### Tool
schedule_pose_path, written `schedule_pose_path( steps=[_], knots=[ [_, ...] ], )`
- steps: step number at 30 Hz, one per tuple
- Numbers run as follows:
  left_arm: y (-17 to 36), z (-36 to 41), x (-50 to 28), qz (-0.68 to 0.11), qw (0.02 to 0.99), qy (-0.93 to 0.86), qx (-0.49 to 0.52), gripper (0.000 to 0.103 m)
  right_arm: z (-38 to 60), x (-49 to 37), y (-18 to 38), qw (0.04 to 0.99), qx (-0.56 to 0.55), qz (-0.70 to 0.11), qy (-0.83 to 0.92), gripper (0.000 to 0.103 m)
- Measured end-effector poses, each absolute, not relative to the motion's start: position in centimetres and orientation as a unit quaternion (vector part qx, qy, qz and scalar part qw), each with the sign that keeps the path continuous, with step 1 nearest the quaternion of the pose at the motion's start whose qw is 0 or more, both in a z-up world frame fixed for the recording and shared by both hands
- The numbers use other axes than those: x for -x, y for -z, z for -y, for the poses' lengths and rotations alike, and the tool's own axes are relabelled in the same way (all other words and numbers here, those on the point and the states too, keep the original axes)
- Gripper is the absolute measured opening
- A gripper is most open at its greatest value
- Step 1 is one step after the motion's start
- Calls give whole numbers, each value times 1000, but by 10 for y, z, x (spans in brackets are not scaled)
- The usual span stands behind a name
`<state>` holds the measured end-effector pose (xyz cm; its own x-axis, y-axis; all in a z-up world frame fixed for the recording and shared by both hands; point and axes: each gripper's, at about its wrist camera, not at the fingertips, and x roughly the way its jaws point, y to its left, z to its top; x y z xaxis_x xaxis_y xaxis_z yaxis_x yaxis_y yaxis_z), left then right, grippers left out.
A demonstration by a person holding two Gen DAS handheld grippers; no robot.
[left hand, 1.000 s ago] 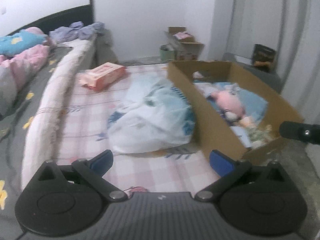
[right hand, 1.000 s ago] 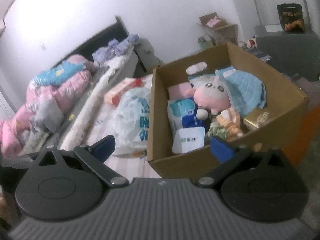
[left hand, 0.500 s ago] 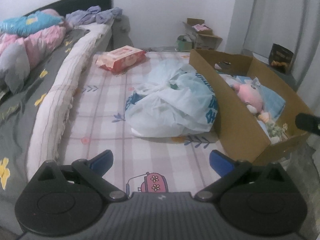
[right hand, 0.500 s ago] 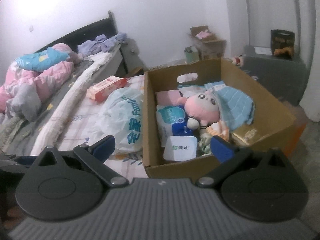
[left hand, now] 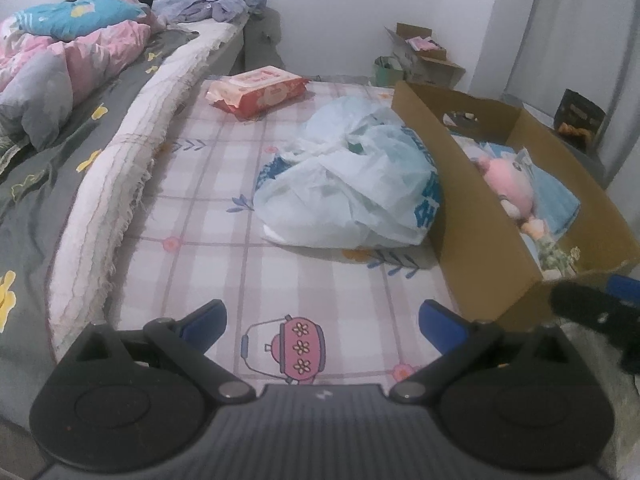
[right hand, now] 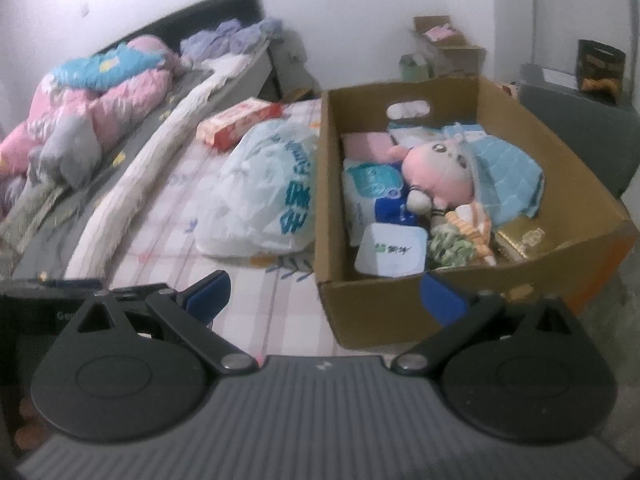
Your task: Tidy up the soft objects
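A brown cardboard box (right hand: 332,216) (left hand: 472,208) sits on the checked mattress, holding a pink plush toy (right hand: 436,170) (left hand: 510,182), a blue quilted cloth (right hand: 506,172), tissue packs (right hand: 374,188) and a white packet (right hand: 390,250). Left of the box lies a crumpled white plastic bag (left hand: 356,184) (right hand: 264,196). Farther back rests a red wipes pack (left hand: 258,90) (right hand: 236,122). My left gripper (left hand: 322,322) hovers open over the near mattress, empty. Open and empty too, my right gripper (right hand: 324,296) is just in front of the box's near wall.
A grey bed with pink and blue bedding (left hand: 68,64) and purple clothes (left hand: 208,4) lies to the left, edged by a white fringed blanket (left hand: 132,152). Small cardboard boxes (left hand: 424,56) stand by the far wall. A grey cabinet (right hand: 576,124) with a dark bag is at right.
Both grippers have drawn back and tilted down. The left view now shows more of the near mattress. The right gripper has neared the box's front wall. Both stayed open.
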<state>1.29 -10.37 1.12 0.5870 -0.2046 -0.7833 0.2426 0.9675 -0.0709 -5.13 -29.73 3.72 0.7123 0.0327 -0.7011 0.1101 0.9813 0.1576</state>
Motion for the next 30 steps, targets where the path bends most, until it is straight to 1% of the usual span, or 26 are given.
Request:
schedule_pose_path(
  steps=[15,30],
  knots=[
    [-16,118,0,-428,893,131,-40,102,297,48,-25,910,-92,-404,5,102],
    [-15,122,1,-433,891,130,-42,102,305,48,-21,908,-93,-409,9,102]
  ],
)
